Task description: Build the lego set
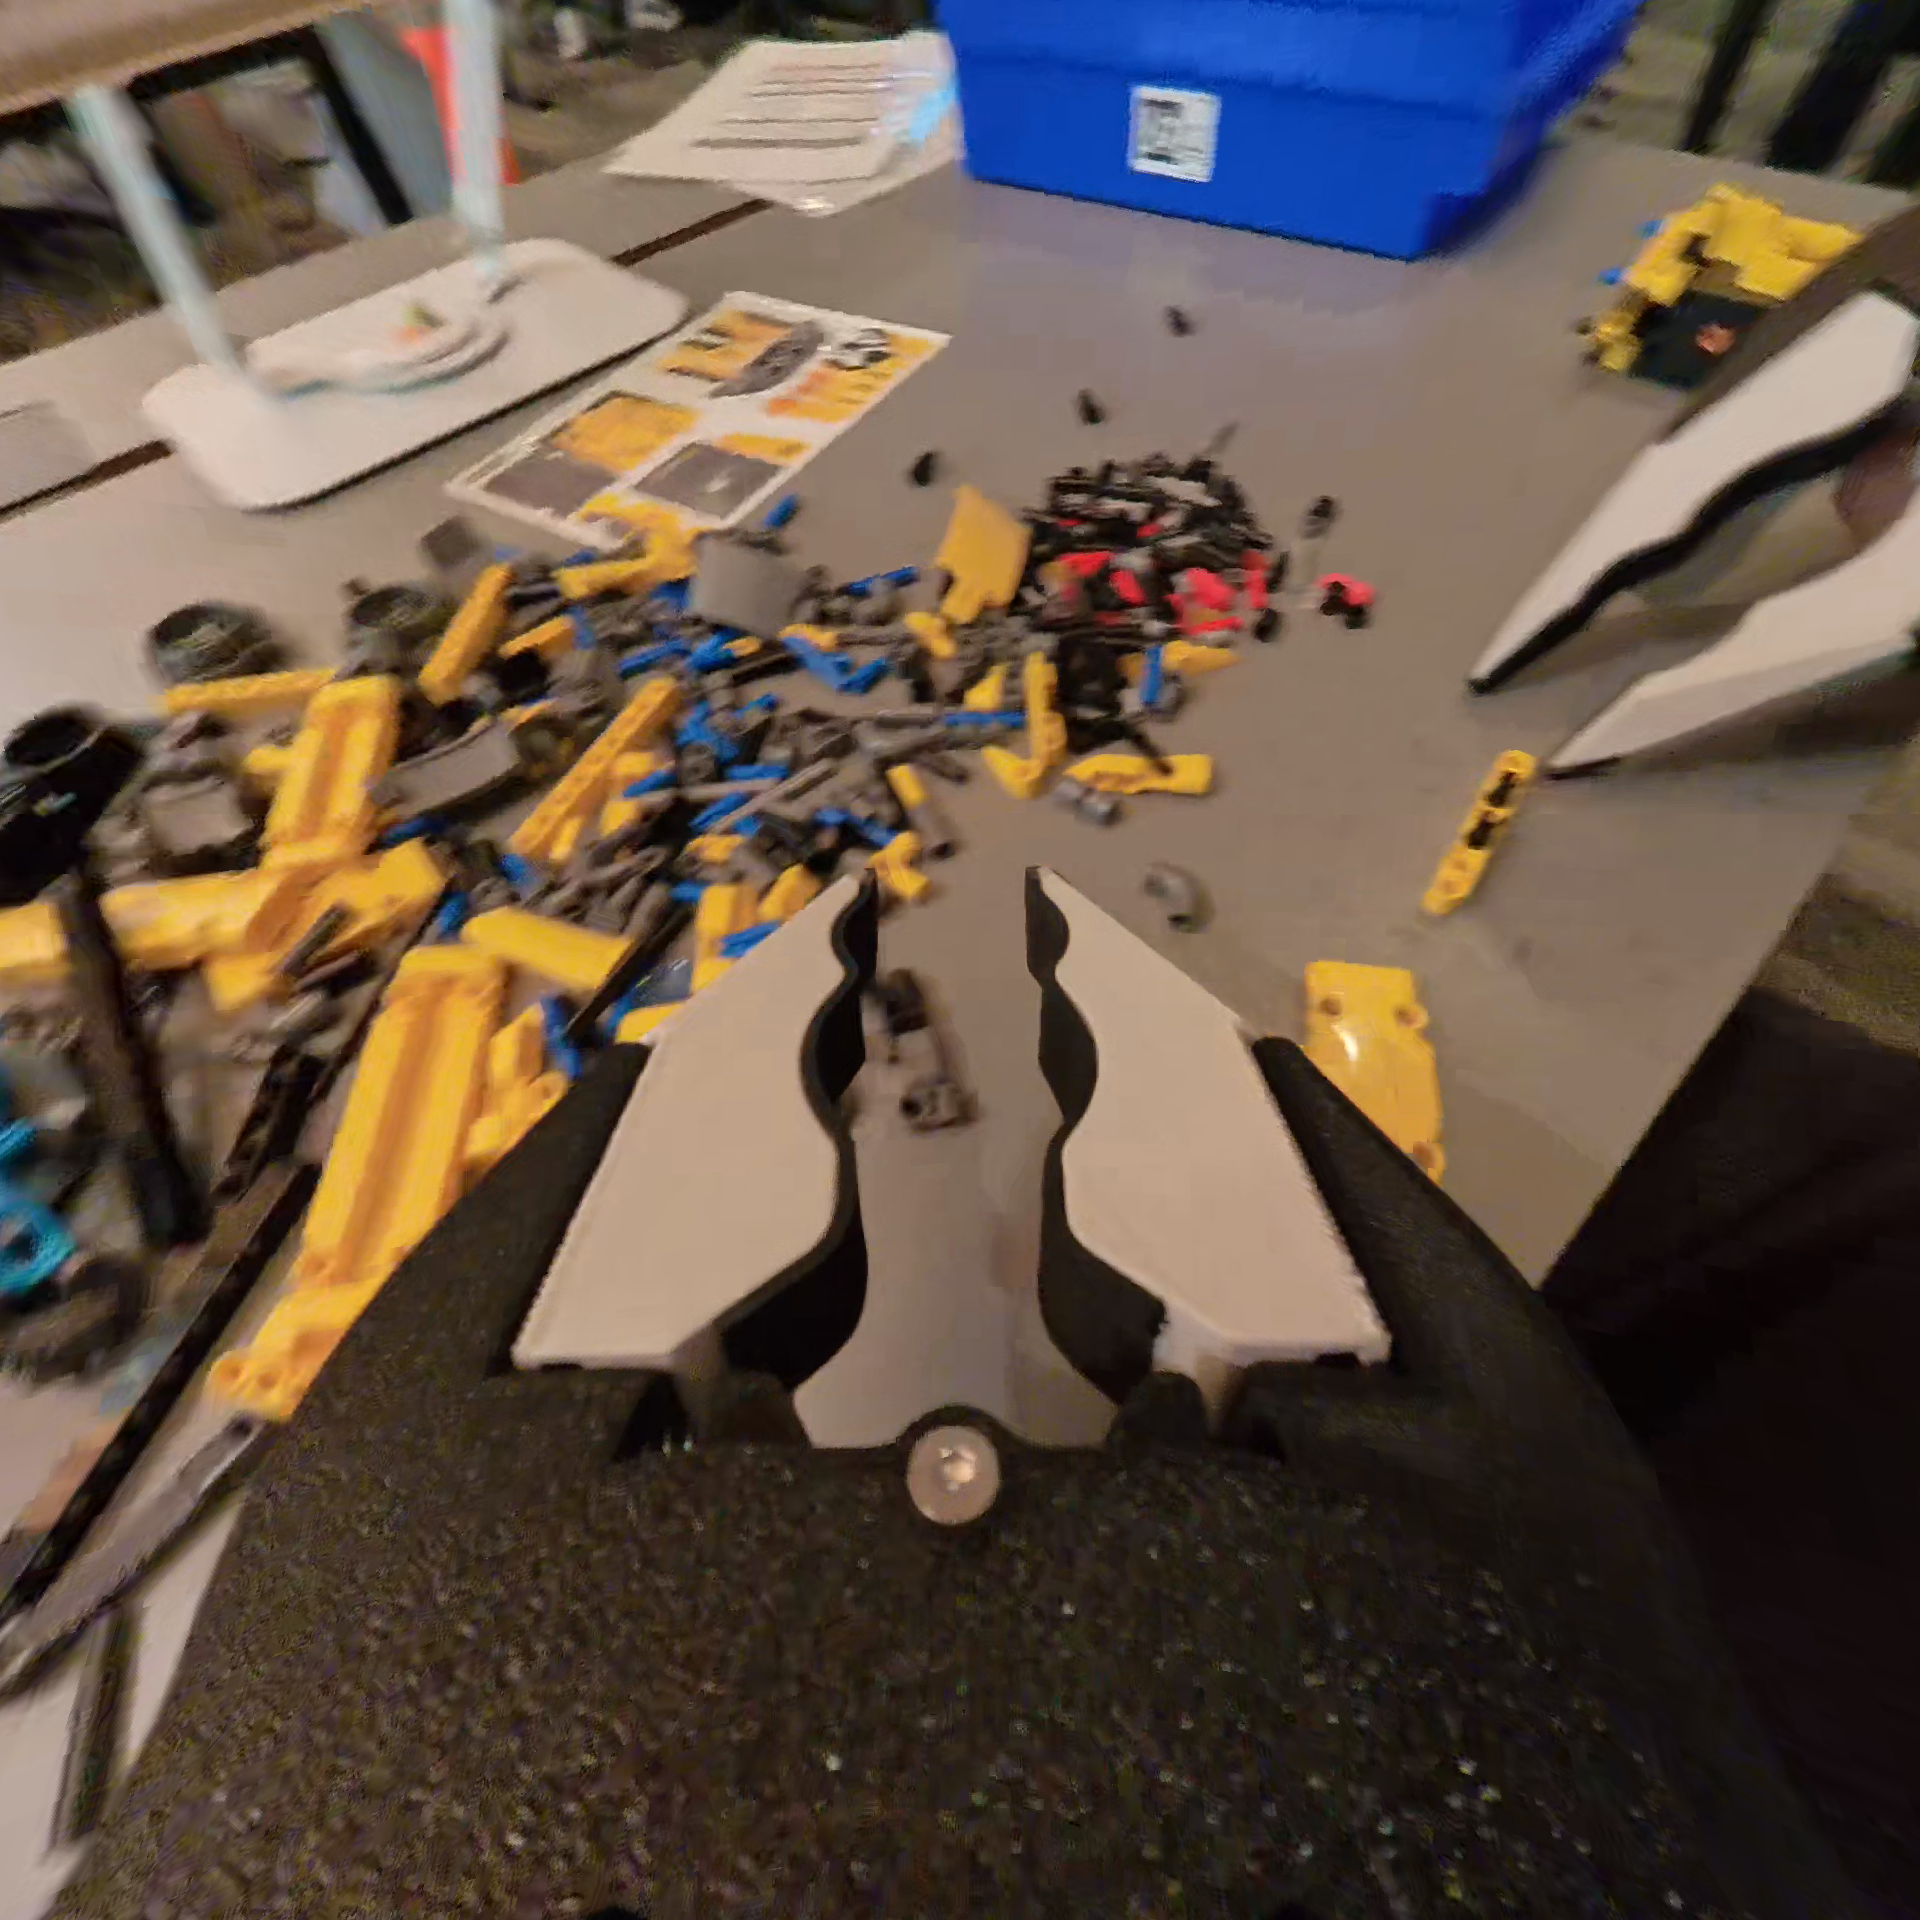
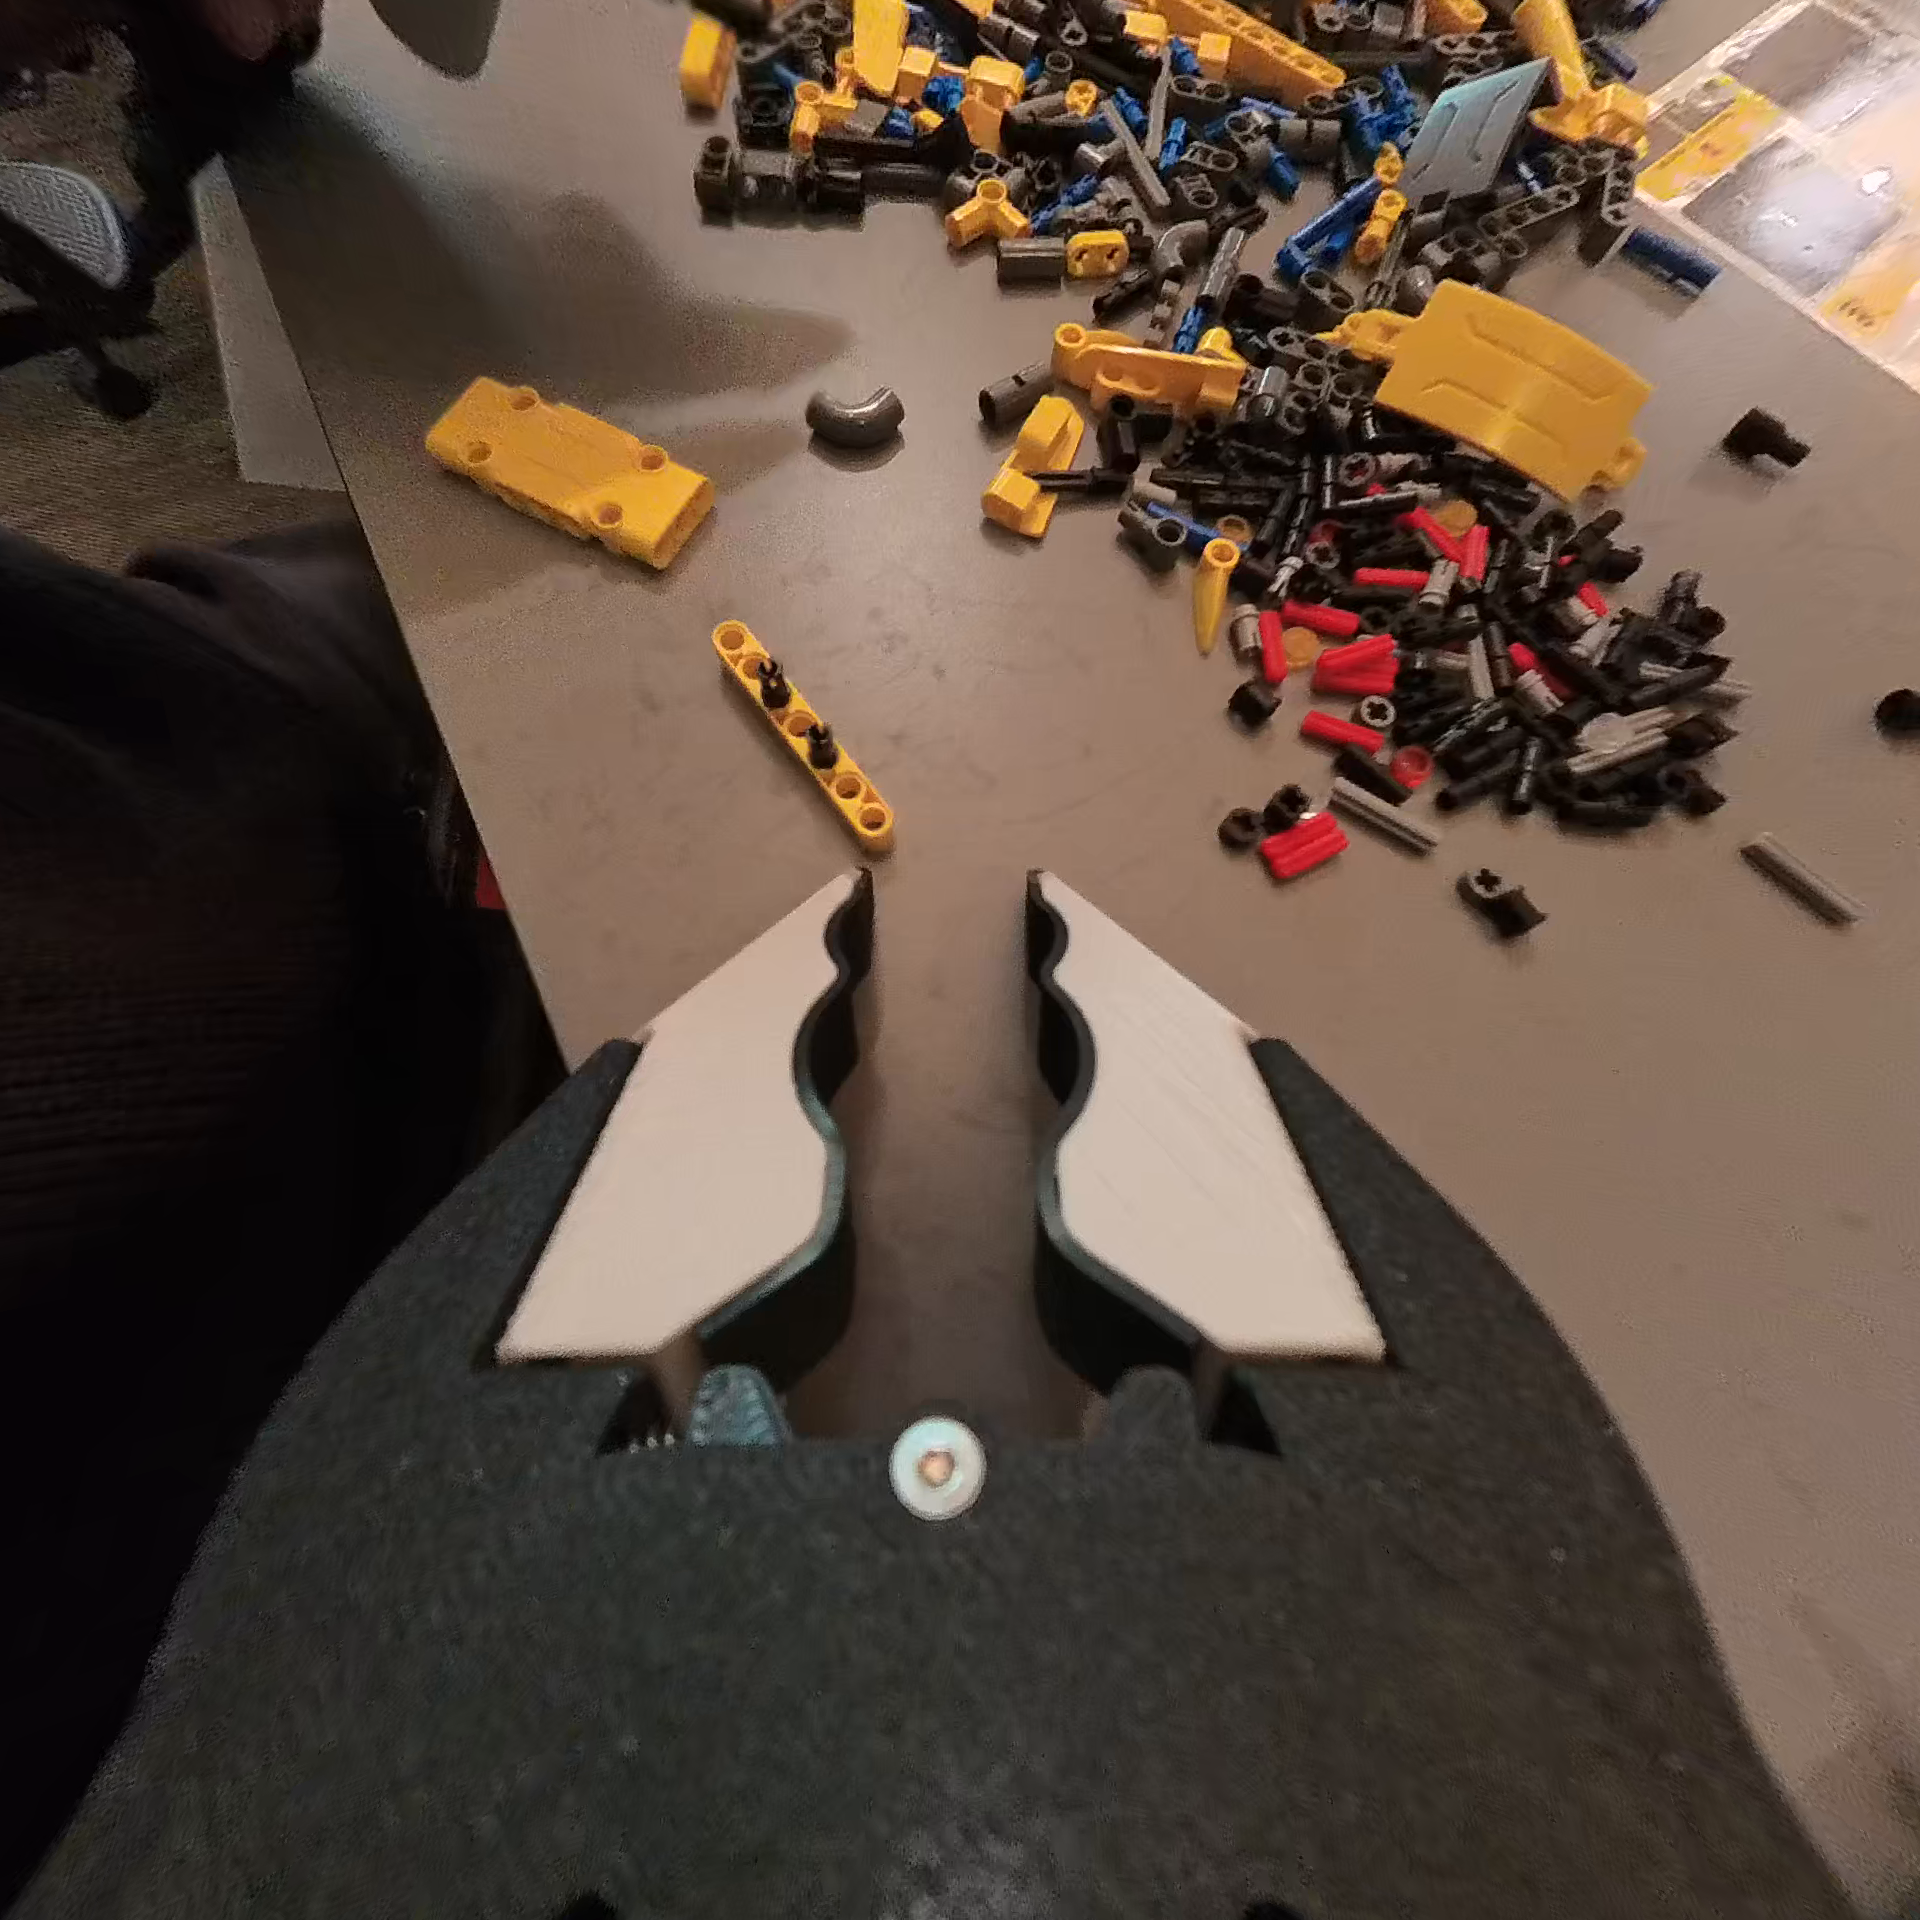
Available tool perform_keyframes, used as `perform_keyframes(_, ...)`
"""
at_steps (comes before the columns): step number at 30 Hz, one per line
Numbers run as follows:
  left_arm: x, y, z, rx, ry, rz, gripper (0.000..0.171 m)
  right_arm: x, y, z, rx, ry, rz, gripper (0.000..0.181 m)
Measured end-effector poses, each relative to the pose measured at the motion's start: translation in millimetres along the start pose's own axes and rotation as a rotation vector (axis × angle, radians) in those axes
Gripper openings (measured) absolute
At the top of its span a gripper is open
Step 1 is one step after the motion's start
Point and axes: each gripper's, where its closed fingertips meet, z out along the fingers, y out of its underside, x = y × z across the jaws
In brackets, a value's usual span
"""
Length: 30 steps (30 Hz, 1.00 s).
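Observation:
My left gripper (image 1: pixel 948 891) is open and empty above the grey table (image 1: pixel 1299 416), at the near edge of a big heap of yellow, blue and grey building pieces (image 1: pixel 623 748). Small dark grey pieces (image 1: pixel 925 1049) lie on the table between its fingers. My right gripper (image 2: pixel 948 894) is open and empty, just short of a yellow holed beam with two black pins (image 2: pixel 802 736). That beam also shows in the left wrist view (image 1: pixel 1481 831), next to the right gripper (image 1: pixel 1527 722). A yellow flat panel (image 2: pixel 569 470) lies to the left.
A pile of black and red pins (image 2: pixel 1475 665) lies right of the beam, with a yellow curved panel (image 2: pixel 1507 390) and a grey elbow piece (image 2: pixel 854 414). A blue bin (image 1: pixel 1247 114), a sticker sheet (image 1: pixel 707 416), a white stand base (image 1: pixel 416 364) and a partly built yellow model (image 1: pixel 1704 281) stand farther off. A person's dark clothing (image 2: pixel 187 883) is at the table's edge. Spacing between my two grippers at the tips: around 20 cm. My right gripper is the nearer one to the partly built yellow model (image 1: pixel 1704 281): about 20 cm, against 35 cm.

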Motion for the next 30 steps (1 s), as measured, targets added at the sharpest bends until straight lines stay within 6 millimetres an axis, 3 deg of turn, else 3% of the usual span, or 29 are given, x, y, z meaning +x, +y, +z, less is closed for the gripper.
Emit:
perform_keyframes(4, -20, -5, -17, 0.080, -0.080, -0.040, 0.026, 5, 2, -1, 0.000, -0.036, 0.029, 0.026)
perform_keyframes(11, -16, 8, -3, -0.030, -0.065, -0.010, 0.027, 12, -4, -3, 0.036, -0.090, 0.114, 0.023)
perform_keyframes(16, -24, 11, 3, -0.062, -0.091, -0.015, 0.026, 17, -4, -2, 0.036, -0.087, 0.155, 0.023)
perform_keyframes(24, -31, 15, 9, -0.097, -0.090, -0.052, 0.026, 15, -5, -3, 0.047, -0.132, 0.180, 0.023)
perform_keyframes(30, -21, 12, 7, -0.081, -0.110, 0.065, 0.026, 5, -15, -13, 0.127, -0.241, 0.189, 0.025)
